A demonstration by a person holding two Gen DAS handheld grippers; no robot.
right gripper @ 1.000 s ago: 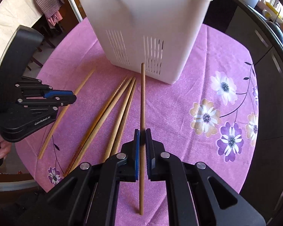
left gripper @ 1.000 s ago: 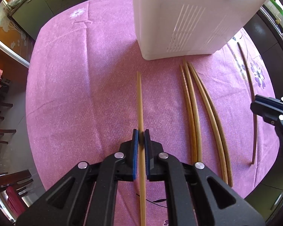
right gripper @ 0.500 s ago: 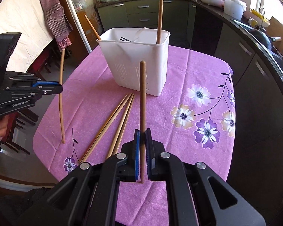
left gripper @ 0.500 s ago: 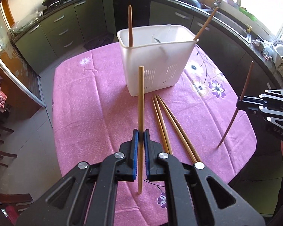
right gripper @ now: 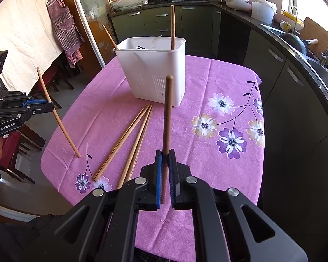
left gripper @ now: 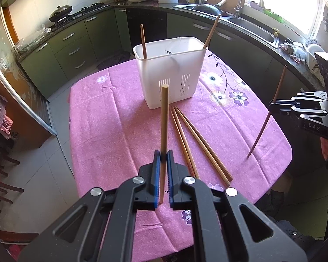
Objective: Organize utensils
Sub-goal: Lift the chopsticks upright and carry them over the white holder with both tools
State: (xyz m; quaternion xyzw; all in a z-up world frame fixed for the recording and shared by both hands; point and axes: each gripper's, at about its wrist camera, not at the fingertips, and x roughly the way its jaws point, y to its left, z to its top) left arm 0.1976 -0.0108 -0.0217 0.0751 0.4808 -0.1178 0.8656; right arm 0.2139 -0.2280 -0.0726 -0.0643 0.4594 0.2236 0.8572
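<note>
My left gripper (left gripper: pixel 161 155) is shut on a light wooden chopstick (left gripper: pixel 164 118) and holds it upright above the pink table. My right gripper (right gripper: pixel 165 152) is shut on a darker chopstick (right gripper: pixel 167 113), also upright and off the table. Each gripper shows in the other's view: the right one (left gripper: pixel 273 104) with its stick (left gripper: pixel 271 109), the left one (right gripper: pixel 51 106) with its stick (right gripper: pixel 54 111). A white slotted utensil holder (left gripper: pixel 170 72) stands at the table's far side with two chopsticks in it. Several chopsticks (left gripper: pixel 196 139) lie flat in front of it.
The pink flowered tablecloth (left gripper: pixel 111 126) covers a small table with floor around it. Dark kitchen cabinets (left gripper: pixel 76 45) and a counter with a sink (left gripper: pixel 251 26) run behind. Chairs (right gripper: pixel 17 144) stand at the left in the right wrist view.
Both grippers have lifted their chopsticks off the table and pulled up and back, tilting the sticks upright. The holder now looks farther away.
</note>
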